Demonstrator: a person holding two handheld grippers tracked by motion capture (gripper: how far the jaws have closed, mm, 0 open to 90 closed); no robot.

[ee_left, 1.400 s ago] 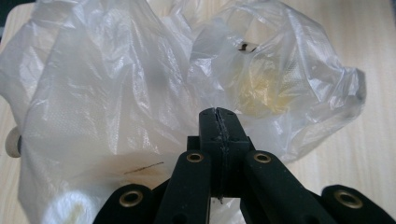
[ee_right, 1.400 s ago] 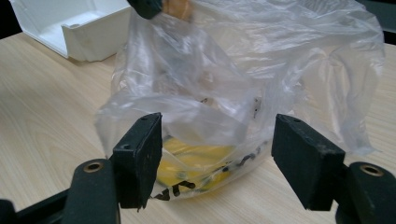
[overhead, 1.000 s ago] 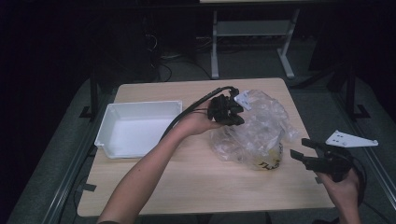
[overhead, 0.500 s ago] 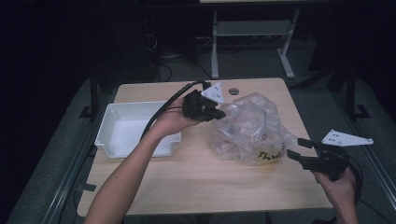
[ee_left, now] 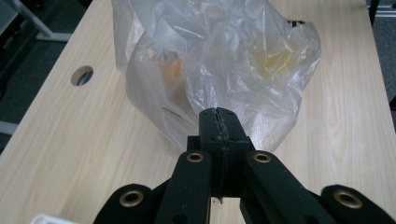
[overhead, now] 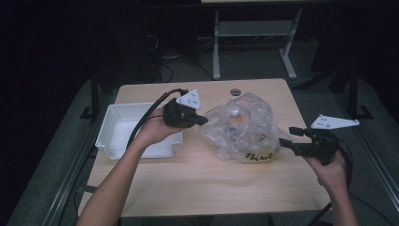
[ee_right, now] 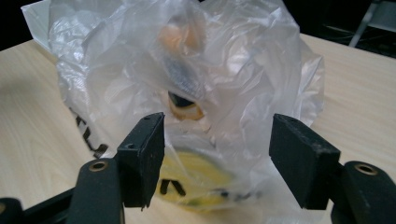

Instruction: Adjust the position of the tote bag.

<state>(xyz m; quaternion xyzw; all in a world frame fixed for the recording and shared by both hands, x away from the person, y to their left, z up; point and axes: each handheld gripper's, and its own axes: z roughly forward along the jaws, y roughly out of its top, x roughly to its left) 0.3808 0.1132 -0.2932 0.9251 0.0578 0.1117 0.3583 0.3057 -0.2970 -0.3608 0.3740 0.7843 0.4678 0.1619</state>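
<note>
Crinkled clear plastic bag (overhead: 242,129) with black lettering sat in the middle of the pale wooden surface (overhead: 197,179), orange and yellow items showing dimly through the film. I held my left gripper (overhead: 200,120) just beside the bag's left side, its jaws clenched together with nothing between them, over the near corner of the empty white rectangular tray (overhead: 123,134). My right gripper (overhead: 285,136) waited near the bag's right side with jaws spread wide, aimed at the film, as I judged, to take hold of it. Neither gripper touched the bag.
</note>
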